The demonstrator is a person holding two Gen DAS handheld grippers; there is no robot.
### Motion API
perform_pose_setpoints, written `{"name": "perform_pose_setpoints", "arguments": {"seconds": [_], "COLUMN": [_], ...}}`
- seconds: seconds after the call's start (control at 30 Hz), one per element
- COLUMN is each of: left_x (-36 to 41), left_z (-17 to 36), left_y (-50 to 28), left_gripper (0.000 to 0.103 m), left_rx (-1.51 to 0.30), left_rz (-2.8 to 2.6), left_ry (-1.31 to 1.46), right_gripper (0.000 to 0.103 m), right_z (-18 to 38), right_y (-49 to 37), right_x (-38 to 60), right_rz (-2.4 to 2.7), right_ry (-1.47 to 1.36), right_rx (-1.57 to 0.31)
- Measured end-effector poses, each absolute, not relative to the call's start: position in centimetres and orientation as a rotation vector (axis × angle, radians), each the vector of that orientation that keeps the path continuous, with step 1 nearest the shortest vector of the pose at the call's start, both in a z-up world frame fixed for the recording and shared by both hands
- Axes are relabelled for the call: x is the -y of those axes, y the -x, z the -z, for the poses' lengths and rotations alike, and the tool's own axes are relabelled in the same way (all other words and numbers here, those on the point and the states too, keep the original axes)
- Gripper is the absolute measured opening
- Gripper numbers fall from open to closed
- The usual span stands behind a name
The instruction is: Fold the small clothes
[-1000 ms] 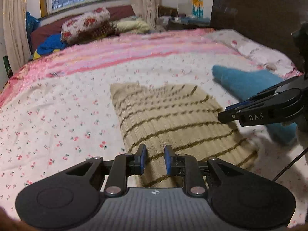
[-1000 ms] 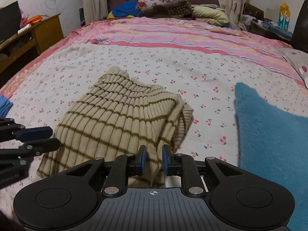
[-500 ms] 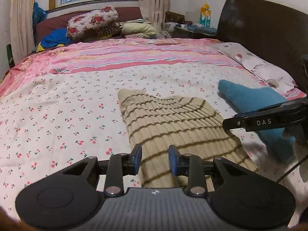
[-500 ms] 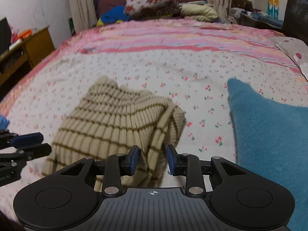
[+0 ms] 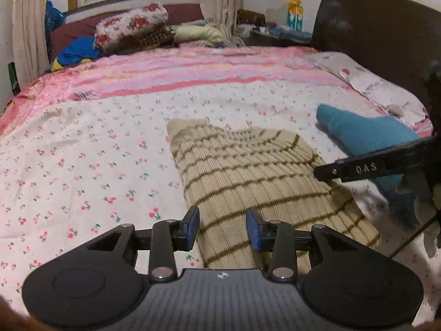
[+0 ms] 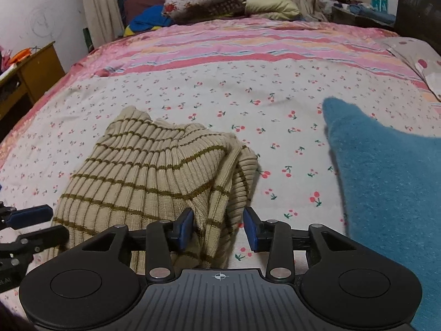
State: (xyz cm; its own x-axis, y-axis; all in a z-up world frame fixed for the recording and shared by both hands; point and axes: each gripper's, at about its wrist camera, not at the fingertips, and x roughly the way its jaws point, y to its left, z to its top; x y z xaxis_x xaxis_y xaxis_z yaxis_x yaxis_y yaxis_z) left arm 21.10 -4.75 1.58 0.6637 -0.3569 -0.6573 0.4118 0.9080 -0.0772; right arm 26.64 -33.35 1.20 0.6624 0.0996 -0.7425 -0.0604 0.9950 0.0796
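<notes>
A beige ribbed knit sweater w/ thin olive-brown stripes [image 6: 154,176] lies folded on the bed's white cherry-print sheet [image 5: 82,171], mid-bed. Left gripper [image 5: 222,229] sits at the sweater's near left edge; its blue pads are apart and opening, knit lying between them but not pinched. Right gripper [image 6: 217,227] is at the near right corner, where the bunched fold hangs, jaws likewise opening, fabric between, loose. A fuzzy teal-blue garment [image 6: 386,193] lies just right of the sweater, not touching it.
</notes>
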Motion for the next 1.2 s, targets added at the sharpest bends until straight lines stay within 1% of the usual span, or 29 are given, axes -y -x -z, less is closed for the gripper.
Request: {"name": "perform_pose_setpoints", "arguments": {"seconds": [0.07, 0.1, 0.17, 0.23, 0.3, 0.37, 0.43, 0.5, 0.6, 0.67, 0.83, 0.9, 0.93, 0.97, 1.0, 1.07, 1.13, 1.2], "left_x": [4.1, 3.8, 3.5, 3.1, 3.3, 3.5, 3.3, 2.6, 2.1, 2.2, 2.2, 2.6, 3.0, 3.1, 3.4, 3.6, 3.5, 3.4], "left_z": [-1.7, -1.6, -1.2, -1.0, -0.9, -0.9, -0.8, -0.7, -0.1, 0.6, 1.4, 1.9, 2.2, 2.5, 2.9, 3.3, 3.2, 2.9], "left_y": [-21.4, -21.6, -22.1, -22.5, -22.6, -22.5, -22.5, -22.6, -23.2, -23.7, -24.2, -24.4, -24.5, -24.7, -24.9, -25.0, -24.7, -24.3], "left_gripper": [0.044, 0.044, 0.044, 0.044, 0.045, 0.048, 0.05, 0.051, 0.057, 0.066, 0.068, 0.073, 0.079, 0.08, 0.08, 0.079, 0.074, 0.069], "left_rx": [-0.724, -0.732, -0.751, -0.761, -0.759, -0.75, -0.743, -0.748, -0.769, -0.79, -0.803, -0.806, -0.817, -0.833, -0.852, -0.866, -0.863, -0.86], "left_rz": [0.43, 0.425, 0.423, 0.432, 0.436, 0.436, 0.441, 0.459, 0.477, 0.495, 0.548, 0.554, 0.558, 0.566, 0.57, 0.574, 0.58, 0.589], "left_ry": [-0.055, -0.04, -0.009, 0.045, 0.059, 0.043, 0.035, 0.05, 0.097, 0.128, 0.193, 0.187, 0.186, 0.184, 0.181, 0.204, 0.216, 0.227], "right_gripper": [0.037, 0.041, 0.042, 0.047, 0.06, 0.063, 0.064, 0.065, 0.069, 0.069, 0.069, 0.07, 0.07, 0.076, 0.078, 0.077, 0.066, 0.049], "right_z": [-1.7, -2.1, -2.4, -2.6, -2.5, -1.9, -0.9, 0.2, 1.1, 1.6, 1.3, 1.6, 2.1, 2.5, 2.7, 2.7, 2.6, 2.7], "right_y": [-26.2, -25.9, -25.5, -25.3, -25.5, -25.9, -26.4, -26.6, -26.9, -27.2, -27.0, -27.3, -27.6, -27.8, -27.8, -27.9, -27.6, -27.3], "right_x": [33.3, 33.3, 33.6, 33.8, 33.6, 33.4, 33.8, 34.7, 35.6, 36.0, 36.9, 37.0, 36.8, 36.7, 36.5, 36.3, 36.4, 36.7], "right_rz": [-0.101, -0.123, -0.143, -0.176, -0.188, -0.134, -0.127, -0.158, -0.176, -0.189, -0.227, -0.241, -0.247, -0.252, -0.251, -0.243, -0.26, -0.28], "right_ry": [-0.062, -0.08, -0.127, -0.187, -0.199, -0.158, -0.174, -0.247, -0.311, -0.366, -0.418, -0.427, -0.438, -0.45, -0.453, -0.453, -0.482, -0.529], "right_rx": [-0.827, -0.819, -0.809, -0.807, -0.814, -0.821, -0.861, -0.902, -0.911, -0.922, -0.904, -0.914, -0.927, -0.929, -0.918, -0.915, -0.914, -0.919]}}
